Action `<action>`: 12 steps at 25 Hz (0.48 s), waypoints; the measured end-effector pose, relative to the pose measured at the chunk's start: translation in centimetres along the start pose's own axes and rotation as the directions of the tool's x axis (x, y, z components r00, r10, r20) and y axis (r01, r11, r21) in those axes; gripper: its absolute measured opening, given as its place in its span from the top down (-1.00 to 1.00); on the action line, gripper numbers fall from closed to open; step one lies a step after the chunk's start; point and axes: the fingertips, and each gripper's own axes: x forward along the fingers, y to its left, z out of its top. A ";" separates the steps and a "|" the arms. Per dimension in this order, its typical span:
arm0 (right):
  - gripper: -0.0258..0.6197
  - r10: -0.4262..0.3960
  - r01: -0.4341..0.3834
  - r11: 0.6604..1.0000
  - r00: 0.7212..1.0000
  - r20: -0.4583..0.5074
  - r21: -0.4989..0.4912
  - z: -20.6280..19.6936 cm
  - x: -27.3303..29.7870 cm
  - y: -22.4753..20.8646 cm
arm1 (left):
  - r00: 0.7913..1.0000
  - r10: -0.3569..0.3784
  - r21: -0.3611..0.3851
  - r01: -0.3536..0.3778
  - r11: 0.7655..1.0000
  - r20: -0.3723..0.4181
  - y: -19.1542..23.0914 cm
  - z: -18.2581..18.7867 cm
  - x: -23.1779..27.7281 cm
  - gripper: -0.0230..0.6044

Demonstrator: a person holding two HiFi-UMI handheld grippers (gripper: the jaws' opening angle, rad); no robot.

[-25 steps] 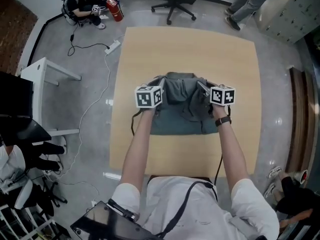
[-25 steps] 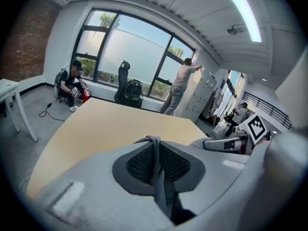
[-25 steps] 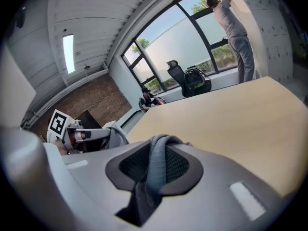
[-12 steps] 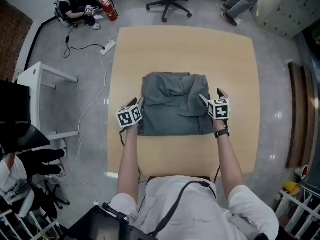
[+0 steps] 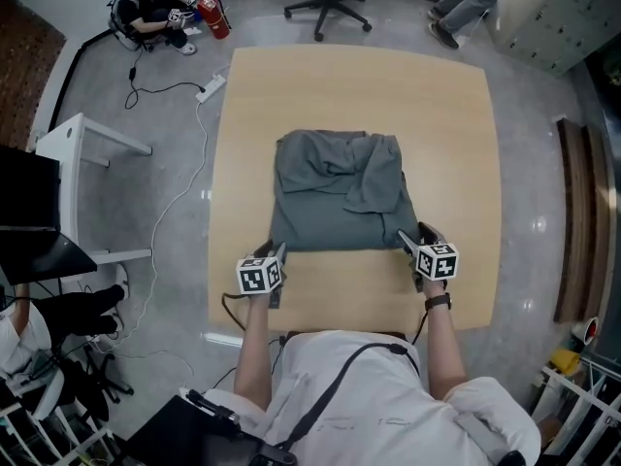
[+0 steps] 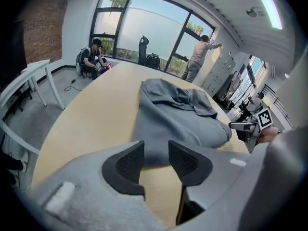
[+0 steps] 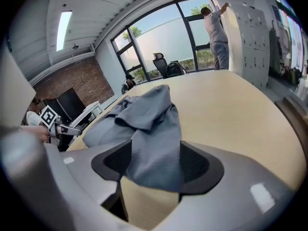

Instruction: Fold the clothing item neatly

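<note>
grey garment (image 5: 335,197) on table (image 5: 456,115) | left gripper (image 5: 278,253) just opened, empty | right gripper (image 5: 414,237) narrowing round corner (loose)

Shirt (image 5: 335,197): grey, folded, mid-table (image 5: 446,115).
My left gripper (image 5: 278,253): at the shirt's 7 o'clock corner; jaws have just opened, nothing between them.
My right gripper (image 5: 411,241): at its 5 o'clock corner; jaws just closing partway, tips at the hem.

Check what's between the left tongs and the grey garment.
Only a bare strip of table; the left gripper view shows it. The left tongs, jaws just opened with nothing between them, sit short of the garment.
</note>
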 end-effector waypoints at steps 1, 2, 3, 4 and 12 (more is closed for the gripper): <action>-0.05 0.008 -0.008 1.000 1.000 -0.008 0.006 -0.9 0.1 0.3 | 1.000 -0.008 -0.010 0.008 1.000 -0.017 -0.2 -1.0 0.2 0.40; -0.04 0.015 -0.015 1.000 1.000 -0.014 0.012 -1.8 0.4 0.6 | 0.999 -0.016 -0.022 0.015 1.000 -0.031 -0.4 -2.0 0.4 0.40; -0.03 0.021 -0.021 1.000 1.000 -0.021 0.016 -2.4 0.7 1.0 | 0.999 -0.023 -0.033 0.021 0.999 -0.043 -0.5 -2.8 0.7 0.40; -0.01 0.022 -0.022 1.000 0.999 -0.027 0.014 -2.8 1.2 1.2 | 0.998 -0.025 -0.038 0.023 0.999 -0.052 -0.7 -3.4 1.1 0.40; 0.87 -0.025 0.027 0.999 0.999 -0.043 0.046 -3.2 2.0 1.1 | 0.999 0.015 -0.023 -0.016 1.000 -0.047 -0.9 -3.8 2.6 0.91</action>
